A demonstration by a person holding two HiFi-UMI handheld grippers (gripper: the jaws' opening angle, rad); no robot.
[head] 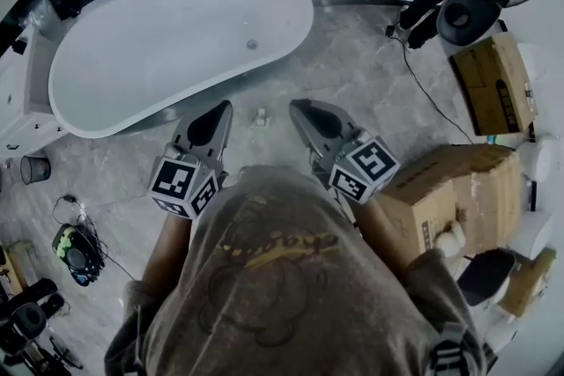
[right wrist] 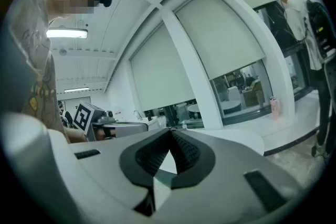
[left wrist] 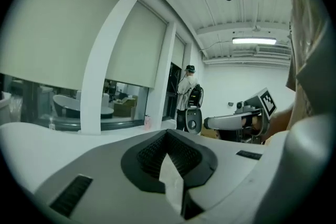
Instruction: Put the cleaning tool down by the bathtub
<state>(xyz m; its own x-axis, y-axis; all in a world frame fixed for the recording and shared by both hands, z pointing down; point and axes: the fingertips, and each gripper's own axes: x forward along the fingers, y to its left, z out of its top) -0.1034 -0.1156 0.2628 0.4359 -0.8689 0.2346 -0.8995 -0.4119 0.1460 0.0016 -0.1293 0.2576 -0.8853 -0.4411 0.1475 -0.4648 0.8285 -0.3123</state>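
Both claws shut, empty
We hold the left claw and right claw side by side, bathtub just ahead.

Right tool jaws together, empty; probably bathtub behind.
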